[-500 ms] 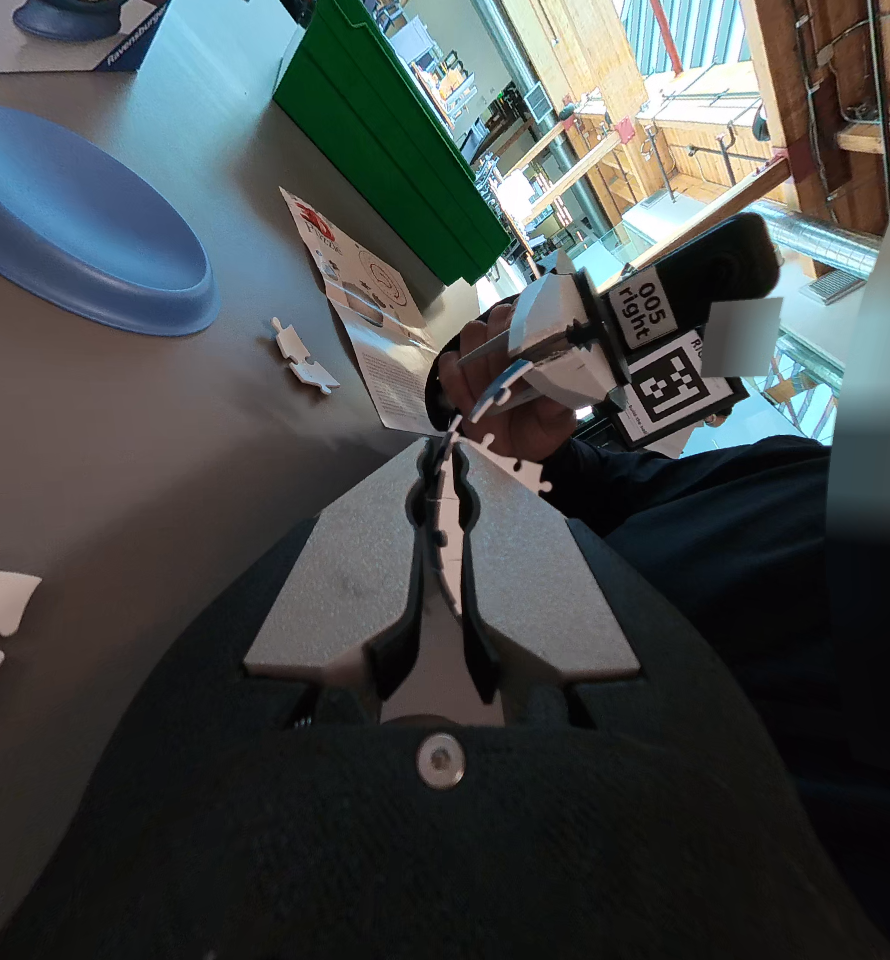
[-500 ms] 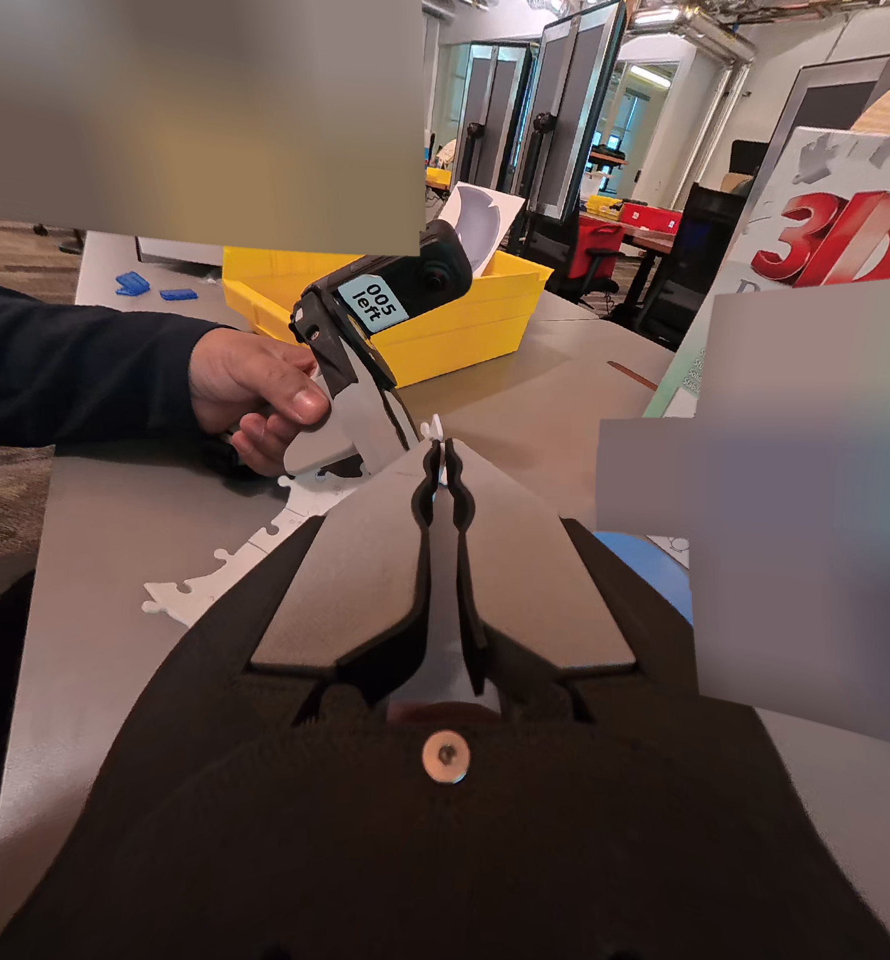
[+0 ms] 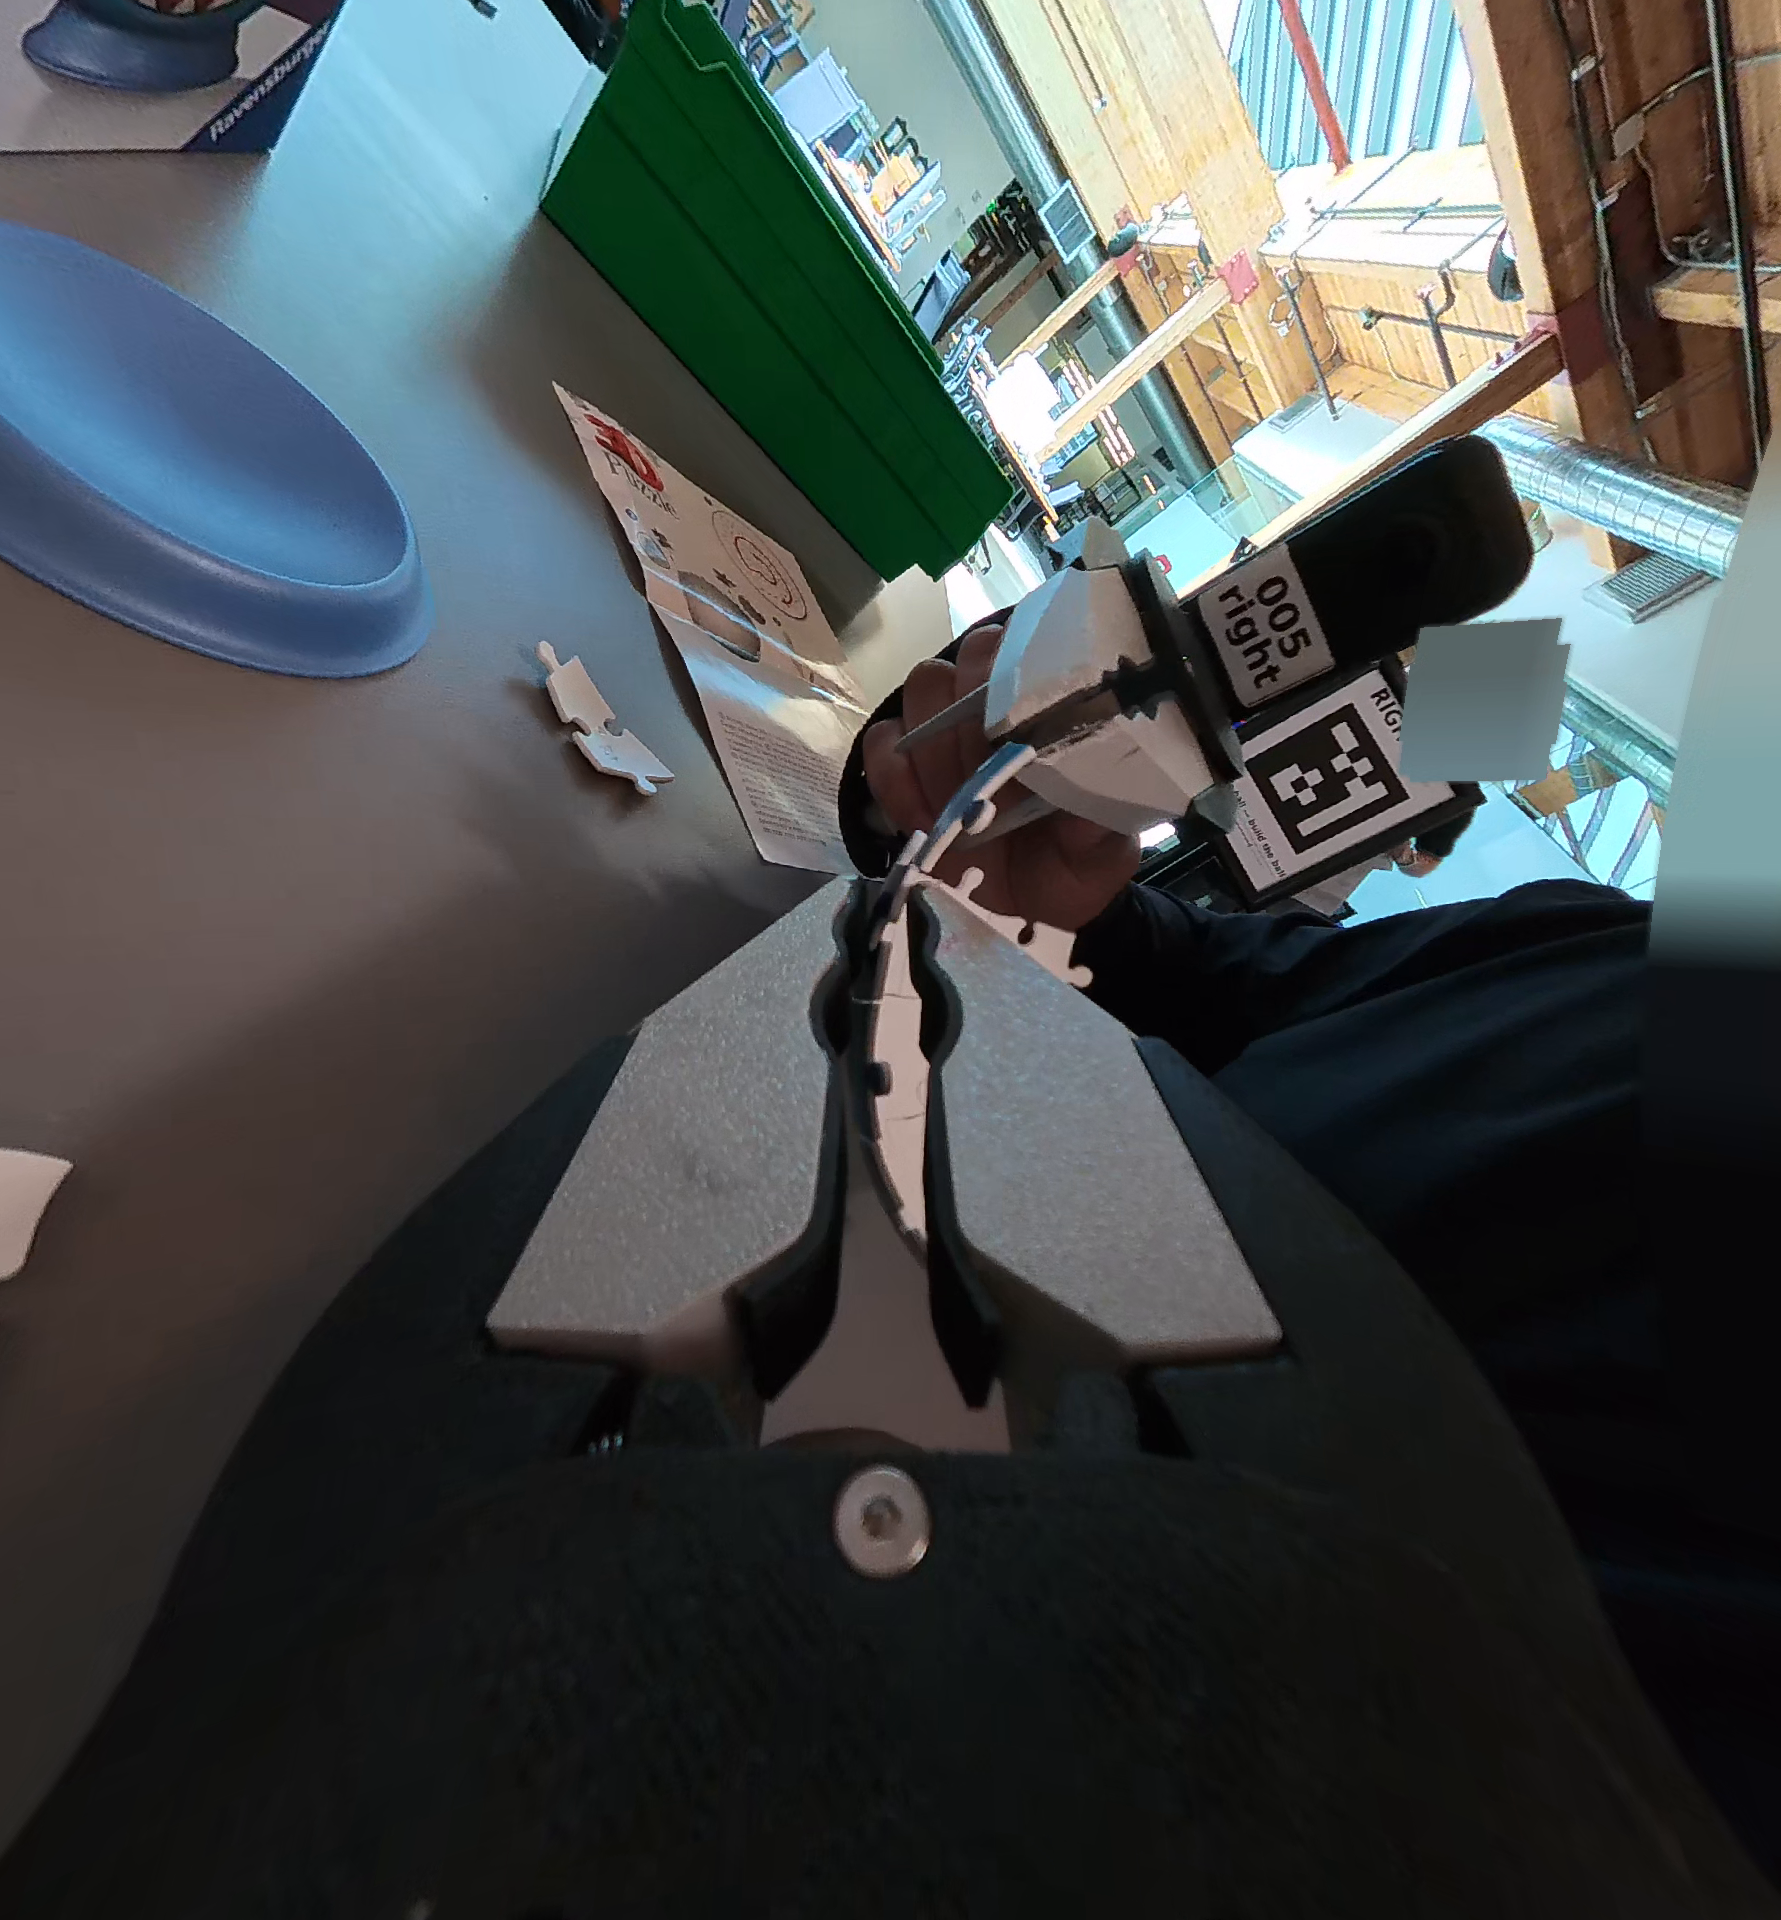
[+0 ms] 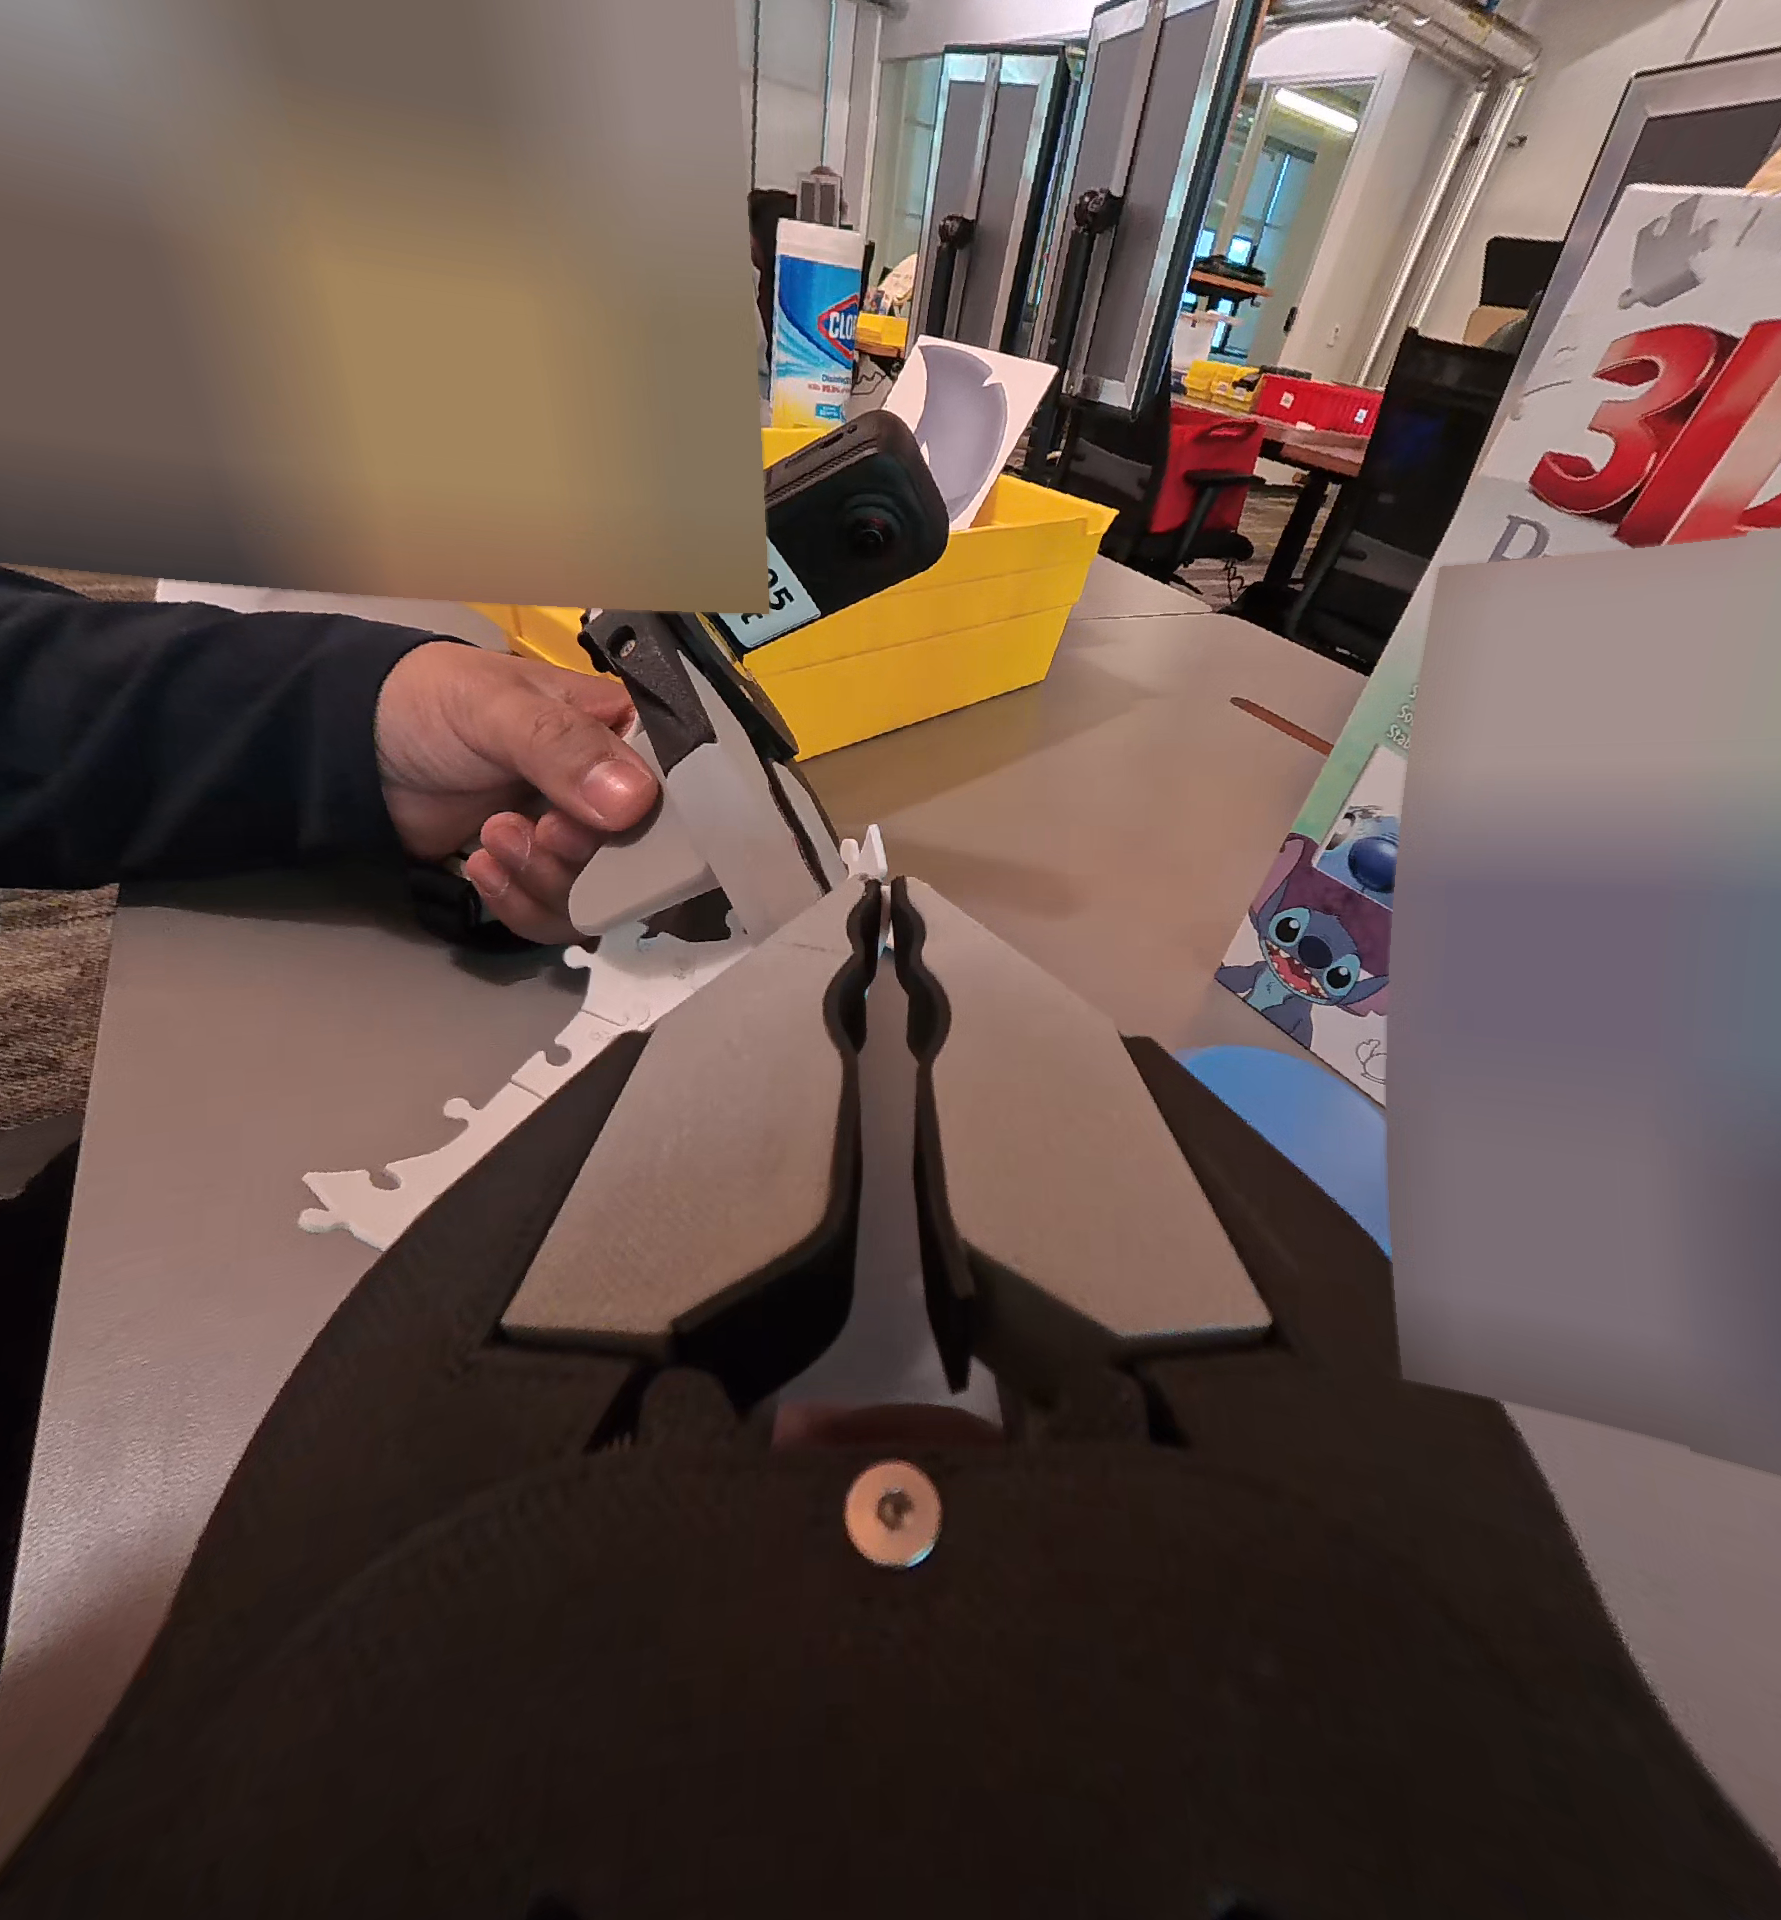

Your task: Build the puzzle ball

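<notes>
Two claws pinch a curved strip of joined puzzle pieces above the grey desk (image 3: 242,883).

The left claw (image 3: 881,914) is clenched on the thin white puzzle strip (image 3: 896,1060), which arcs up to the right claw (image 4: 884,896), likewise clamped on its knobbed edge. More of the strip trails onto the matte desk. A smooth blue dish (image 3: 148,468), two loose pieces (image 3: 600,717) and a folded leaflet (image 3: 730,644) lie nearby.

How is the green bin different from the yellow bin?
The green bin appears in the left wrist view and looks dark and tilted there; what it holds is hidden. The yellow bin appears in the right wrist view, level, with a white card sticking out. Both sit on grey tabletops.
</notes>
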Motion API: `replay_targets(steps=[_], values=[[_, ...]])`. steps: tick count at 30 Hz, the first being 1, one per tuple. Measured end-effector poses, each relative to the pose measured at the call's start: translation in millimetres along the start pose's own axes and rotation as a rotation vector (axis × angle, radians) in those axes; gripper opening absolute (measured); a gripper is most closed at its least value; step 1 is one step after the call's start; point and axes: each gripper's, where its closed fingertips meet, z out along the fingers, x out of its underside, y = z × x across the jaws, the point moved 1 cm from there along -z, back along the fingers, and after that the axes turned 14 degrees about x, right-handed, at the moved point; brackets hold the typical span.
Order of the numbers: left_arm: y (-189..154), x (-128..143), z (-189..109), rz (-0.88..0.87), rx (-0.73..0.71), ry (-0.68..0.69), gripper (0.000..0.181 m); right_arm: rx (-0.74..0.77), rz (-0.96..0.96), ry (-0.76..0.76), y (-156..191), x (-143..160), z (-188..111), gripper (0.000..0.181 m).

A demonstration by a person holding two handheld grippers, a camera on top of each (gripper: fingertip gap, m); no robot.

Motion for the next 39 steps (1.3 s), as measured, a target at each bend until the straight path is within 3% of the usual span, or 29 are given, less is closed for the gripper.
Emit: replay_targets(steps=[14, 17, 32, 39], values=[[0, 0, 1, -0.02, 0.01, -0.006, 0.011, -0.001, 0.015, 0.017, -2, 4, -1, 0.0], [0, -1, 0, -0.005, 0.003, -0.012, 0.003, -0.005, 0.017, 0.023, -1, 5, -1, 0.0], [2, 1, 0, -0.022, 0.002, -0.004, 0.006, -0.003, 0.016, 0.042, -2, 10, -4, 0.0], [3, 3, 0, -0.001, -0.028, 0.016, 0.002, -0.074, 0.075, 0.055, 1, 12, -6, 0.002]])
